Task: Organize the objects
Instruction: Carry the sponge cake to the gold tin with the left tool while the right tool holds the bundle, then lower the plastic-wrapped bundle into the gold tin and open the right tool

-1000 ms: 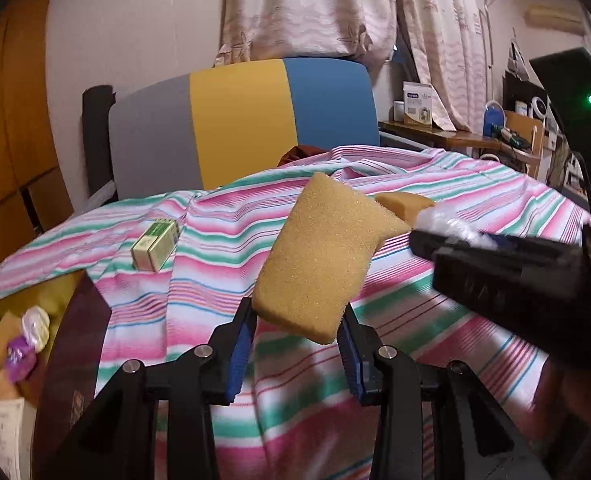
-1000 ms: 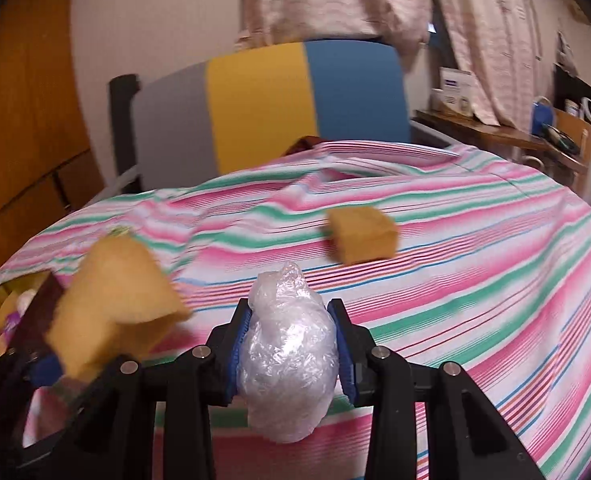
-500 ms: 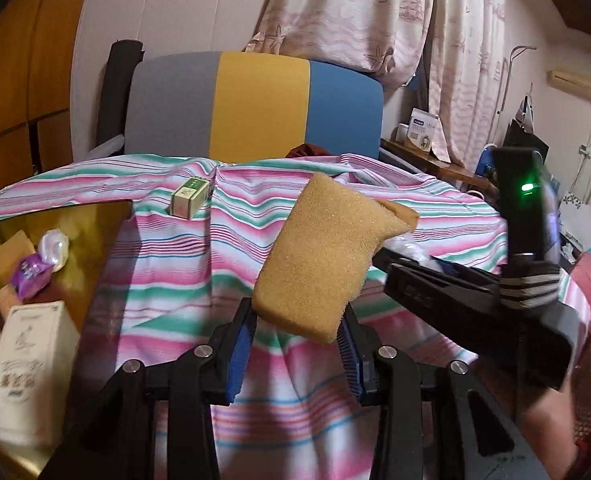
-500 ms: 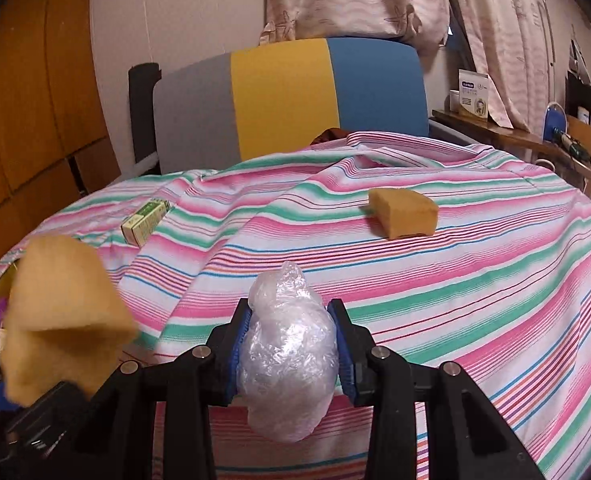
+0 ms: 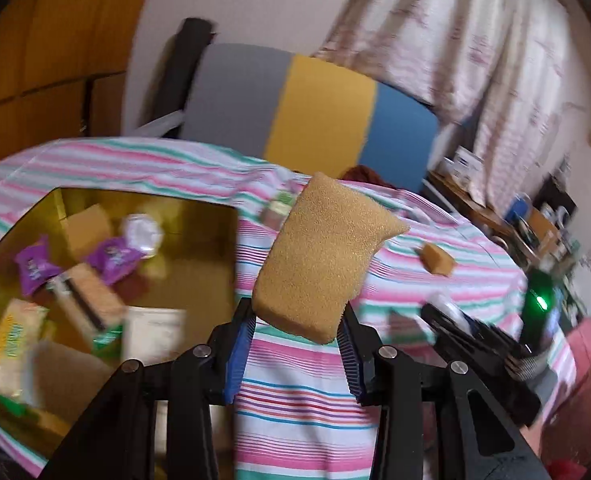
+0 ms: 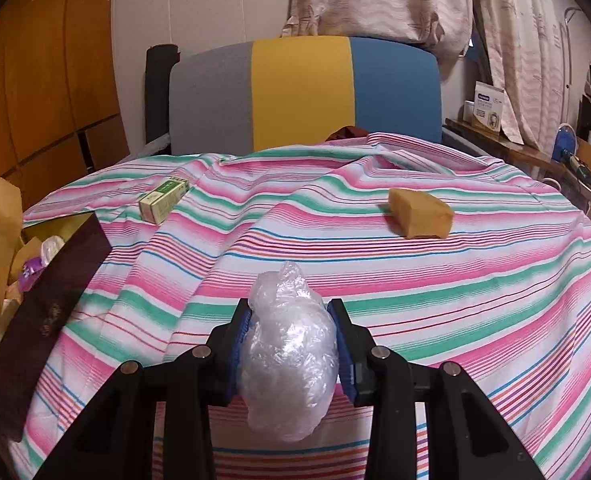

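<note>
Tan porous sponge block (image 5: 327, 256) sits clamped in the left gripper (image 5: 295, 344) fingers above the striped pink-green cloth (image 6: 415, 280). Right gripper (image 6: 291, 344) fingers squeeze a crumpled clear plastic bag (image 6: 287, 352). An open yellow-lined box (image 5: 199, 264) lies at the cloth's left edge; a grey-yellow-blue chair back (image 6: 303, 92) stands behind.

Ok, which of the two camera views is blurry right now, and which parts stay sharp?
Left wrist view: motion-smeared, with the box contents and curtains streaked; only the left tongs and their sponge stay crisp. Right wrist view: sharp throughout, from the plastic wad to the striped cloth, with fisheye bending at the edges.
</note>
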### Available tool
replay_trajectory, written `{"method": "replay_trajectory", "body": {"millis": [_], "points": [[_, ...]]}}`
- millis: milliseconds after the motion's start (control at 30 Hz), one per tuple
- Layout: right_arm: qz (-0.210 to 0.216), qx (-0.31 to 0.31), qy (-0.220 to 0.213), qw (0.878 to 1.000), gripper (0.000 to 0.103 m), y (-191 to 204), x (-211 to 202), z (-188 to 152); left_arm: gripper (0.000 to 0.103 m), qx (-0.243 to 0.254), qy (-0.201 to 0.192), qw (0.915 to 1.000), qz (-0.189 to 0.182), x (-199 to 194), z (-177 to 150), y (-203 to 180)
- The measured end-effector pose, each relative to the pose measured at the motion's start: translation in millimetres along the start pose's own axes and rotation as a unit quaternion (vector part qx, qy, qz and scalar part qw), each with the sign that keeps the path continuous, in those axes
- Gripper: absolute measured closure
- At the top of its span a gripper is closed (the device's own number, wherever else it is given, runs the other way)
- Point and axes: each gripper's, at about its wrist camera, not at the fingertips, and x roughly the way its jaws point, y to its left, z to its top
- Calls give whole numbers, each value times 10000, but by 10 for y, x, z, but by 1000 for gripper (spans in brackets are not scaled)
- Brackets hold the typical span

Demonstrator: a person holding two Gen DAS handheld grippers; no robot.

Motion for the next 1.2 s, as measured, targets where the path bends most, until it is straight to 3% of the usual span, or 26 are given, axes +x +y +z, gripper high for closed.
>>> {"method": "replay_trajectory", "body": {"millis": [200, 367, 400, 433, 500, 533, 700, 1033, 1200], "points": [[409, 27, -48, 9991, 65, 247, -137, -3, 62, -721, 74, 9972, 157, 36, 303, 520], [786, -36, -144, 9968, 65, 543, -265, 37, 59, -969, 590, 9934, 174, 327, 507, 810], [840, -40, -164, 9963, 65, 586, -288, 51, 51, -1023, 660, 9924, 160, 372, 526, 846], [898, -45, -185, 9958, 65, 634, -312, 68, 32, -1090, 706, 9914, 149, 399, 532, 882], [1009, -69, -204, 9947, 65, 720, -355, 90, 8, -1274, 725, 9890, 216, 403, 532, 951], [1072, -100, -200, 9940, 65, 768, -375, 97, 4, -1371, 659, 9881, 239, 368, 516, 987], [1282, -172, -122, 9915, 65, 933, -402, 90, 2, -1458, 564, 9873, 299, 190, 354, 1085], [1705, -239, 32, 9851, 65, 1228, -459, 81, 0, -838, 167, 9935, 755, -283, -18, 1103], [1935, -272, 108, 9807, 65, 1368, -510, 82, 0, -987, 114, 9909, 908, -421, -90, 1265]]}}
